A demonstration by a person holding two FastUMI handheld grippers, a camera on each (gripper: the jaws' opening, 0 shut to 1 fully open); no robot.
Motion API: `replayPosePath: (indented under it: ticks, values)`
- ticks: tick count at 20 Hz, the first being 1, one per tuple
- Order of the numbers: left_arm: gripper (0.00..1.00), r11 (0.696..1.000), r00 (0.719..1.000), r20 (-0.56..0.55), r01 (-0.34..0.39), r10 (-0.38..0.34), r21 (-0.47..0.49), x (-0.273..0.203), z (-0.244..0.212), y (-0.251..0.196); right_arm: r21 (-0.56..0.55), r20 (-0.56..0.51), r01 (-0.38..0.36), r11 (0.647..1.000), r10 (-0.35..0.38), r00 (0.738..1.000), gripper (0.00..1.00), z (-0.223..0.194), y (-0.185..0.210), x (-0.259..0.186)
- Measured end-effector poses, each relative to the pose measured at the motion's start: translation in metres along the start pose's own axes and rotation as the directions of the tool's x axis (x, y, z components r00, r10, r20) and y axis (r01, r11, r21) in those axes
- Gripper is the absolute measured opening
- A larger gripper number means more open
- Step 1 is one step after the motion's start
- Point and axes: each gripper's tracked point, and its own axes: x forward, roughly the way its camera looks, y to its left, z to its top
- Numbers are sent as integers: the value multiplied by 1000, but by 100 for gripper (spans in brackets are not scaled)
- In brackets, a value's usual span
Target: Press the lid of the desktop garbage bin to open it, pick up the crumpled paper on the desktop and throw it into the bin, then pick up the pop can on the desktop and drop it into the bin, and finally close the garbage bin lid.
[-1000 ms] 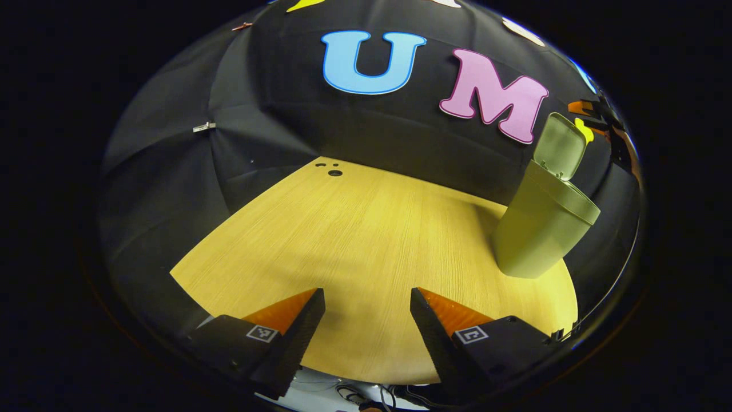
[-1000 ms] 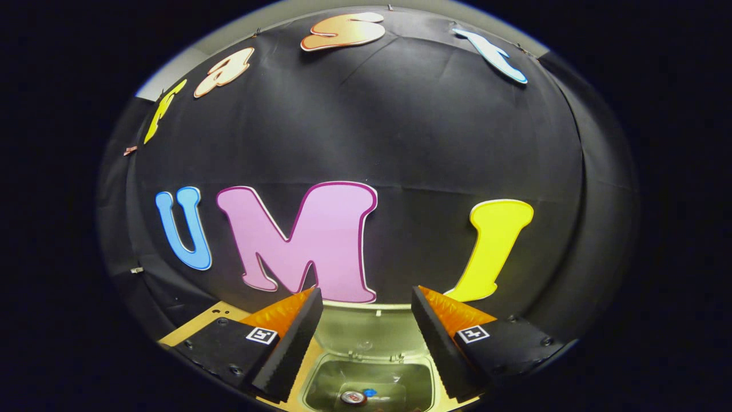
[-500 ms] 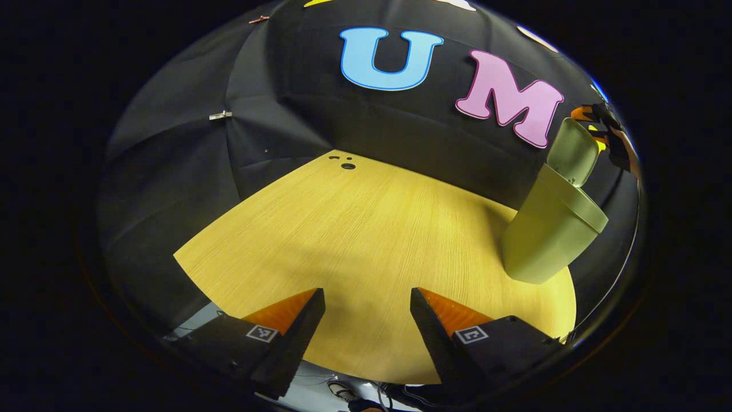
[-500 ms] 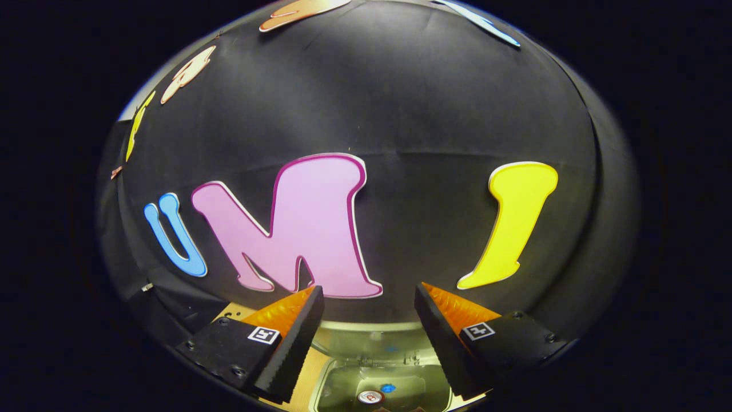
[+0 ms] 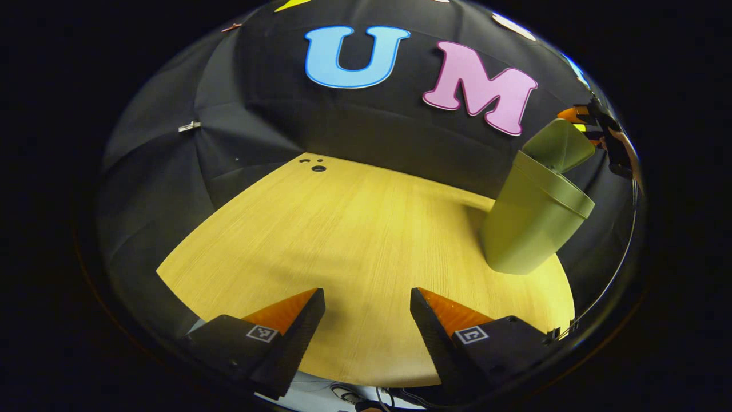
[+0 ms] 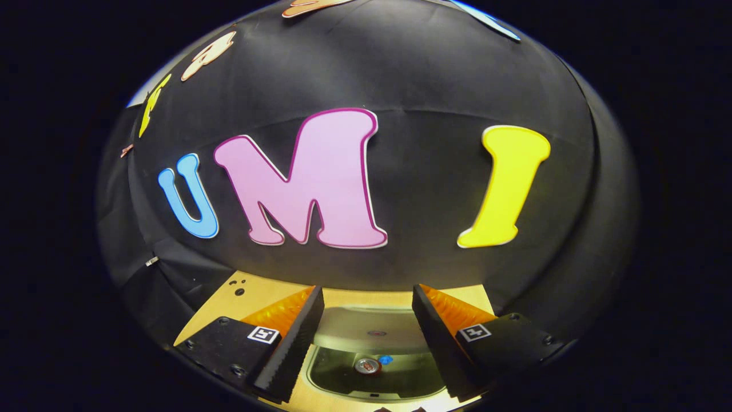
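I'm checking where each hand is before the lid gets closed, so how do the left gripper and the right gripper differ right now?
The left gripper hangs over bare wooden desktop, well away from the green garbage bin; the right gripper sits directly above the bin's opening. Between the left gripper's fingers only tabletop shows; between the right gripper's, the half-raised lid and the pop can inside show. Both are open and hold nothing.

olive-green bin [image 5: 529, 223] w/ matching lid [image 5: 559, 144], light wood-grain desktop [image 5: 343, 240], black cloth wall [image 6: 400, 74]
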Motion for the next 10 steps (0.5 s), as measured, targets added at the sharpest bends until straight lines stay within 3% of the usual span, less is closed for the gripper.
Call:
replayPosePath:
  ticks: [3, 4, 5, 10]
  values:
    - [96, 999, 1000, -12, 29, -28, 46, 0, -5, -8, 37, -32, 19, 999, -18, 999, 99, -31, -8, -10]
    - [96, 998, 999, -20, 34, -33, 57, -1, -9, -9, 49, -47, 22, 999, -20, 999, 93, -42, -10, -13]
    - [96, 997, 999, -30, 38, -36, 65, -3, -12, -9, 59, -61, 28, 998, -25, 998, 99, -54, -12, -14]
    - [96, 998, 1000, -24, 12, -10, 65, -9, -15, -2, 64, -94, 75, 995, -69, 993, 99, -96, -17, -16]
